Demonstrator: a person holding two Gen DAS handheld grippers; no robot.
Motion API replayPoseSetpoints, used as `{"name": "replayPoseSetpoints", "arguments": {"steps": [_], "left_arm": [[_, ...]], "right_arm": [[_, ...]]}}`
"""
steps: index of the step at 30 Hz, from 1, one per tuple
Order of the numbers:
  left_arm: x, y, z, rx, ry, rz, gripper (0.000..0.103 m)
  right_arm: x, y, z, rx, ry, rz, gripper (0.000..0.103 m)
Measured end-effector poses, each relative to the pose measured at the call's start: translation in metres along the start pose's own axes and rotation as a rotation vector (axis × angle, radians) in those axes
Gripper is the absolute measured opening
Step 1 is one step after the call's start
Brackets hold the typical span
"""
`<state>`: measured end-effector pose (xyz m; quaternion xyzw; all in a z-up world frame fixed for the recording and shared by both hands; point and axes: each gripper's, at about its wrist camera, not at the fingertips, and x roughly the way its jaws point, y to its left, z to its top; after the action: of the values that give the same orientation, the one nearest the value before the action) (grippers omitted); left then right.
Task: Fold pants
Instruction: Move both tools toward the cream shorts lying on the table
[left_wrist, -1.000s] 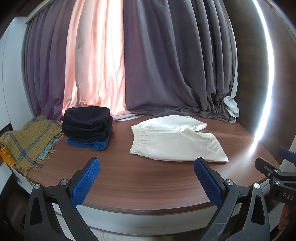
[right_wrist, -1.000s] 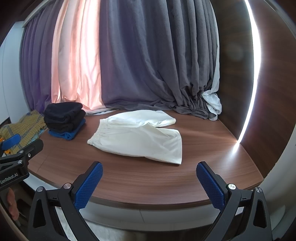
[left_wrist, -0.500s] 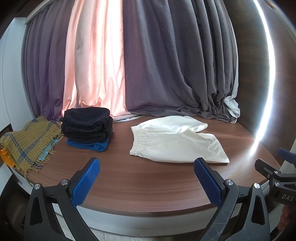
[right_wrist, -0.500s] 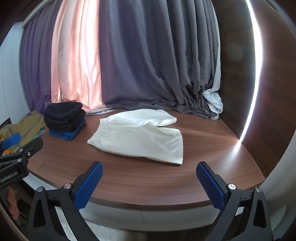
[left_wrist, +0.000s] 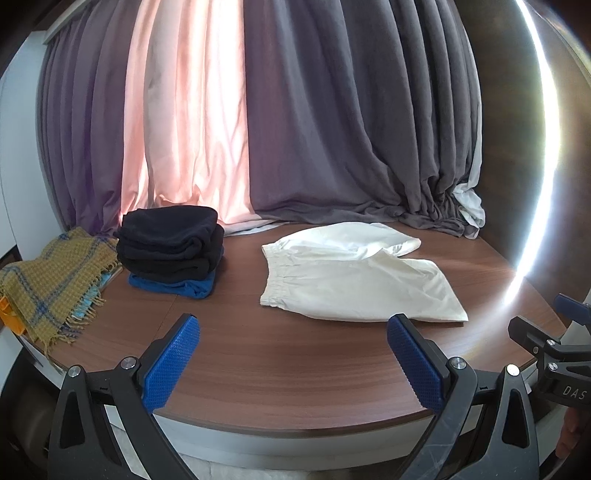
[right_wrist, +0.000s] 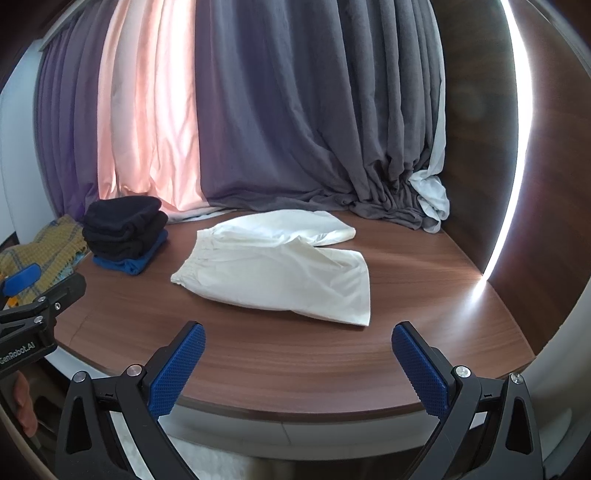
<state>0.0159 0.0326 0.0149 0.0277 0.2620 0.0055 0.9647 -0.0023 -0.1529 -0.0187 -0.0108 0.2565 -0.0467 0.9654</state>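
While both grippers (left_wrist: 293, 363) (right_wrist: 297, 369) gape, white pants (left_wrist: 351, 273) lie on the curtain-backed (left_wrist: 332, 129) wooden table (left_wrist: 277, 354).

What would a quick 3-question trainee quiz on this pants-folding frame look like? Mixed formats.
1. True or false: the left gripper holds the white pants.
2. The dark folded stack rests on a garment of which colour? A red, B blue, C green
3. Fill in: the right gripper has its jaws ____.

Key: 1 false; 2 B; 3 open
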Motion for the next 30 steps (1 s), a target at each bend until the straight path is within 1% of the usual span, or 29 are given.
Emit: {"name": "replayPoseSetpoints", "arguments": {"steps": [3, 10, 13, 16, 18, 22, 25, 30], "left_arm": [[0.013, 0.004, 0.002, 0.009, 0.008, 0.009, 0.103], [0.056, 0.017, 0.015, 0.04, 0.038, -0.017, 0.103], [0.08, 0.023, 0.021, 0.056, 0.055, -0.022, 0.102], [0.105, 0.029, 0.026, 0.069, 0.075, -0.037, 0.097], [0.122, 0.033, 0.028, 0.074, 0.087, -0.055, 0.096], [0.151, 0.035, 0.027, 0.094, 0.124, -0.083, 0.093], [0.169, 0.033, 0.024, 0.104, 0.163, -0.099, 0.093], [0.198, 0.027, 0.015, 0.091, 0.209, -0.107, 0.091]], "right_arm": [[0.011, 0.003, 0.004, 0.001, 0.02, 0.0, 0.102], [0.049, 0.014, 0.019, 0.012, 0.056, -0.027, 0.102], [0.067, 0.02, 0.026, 0.017, 0.069, -0.052, 0.102], [0.087, 0.025, 0.031, 0.031, 0.084, -0.086, 0.102], [0.1, 0.026, 0.034, 0.047, 0.101, -0.107, 0.102], [0.123, 0.025, 0.032, 0.086, 0.118, -0.153, 0.102], [0.136, 0.022, 0.026, 0.119, 0.141, -0.179, 0.102], [0.155, 0.01, 0.015, 0.19, 0.172, -0.23, 0.102]]}}
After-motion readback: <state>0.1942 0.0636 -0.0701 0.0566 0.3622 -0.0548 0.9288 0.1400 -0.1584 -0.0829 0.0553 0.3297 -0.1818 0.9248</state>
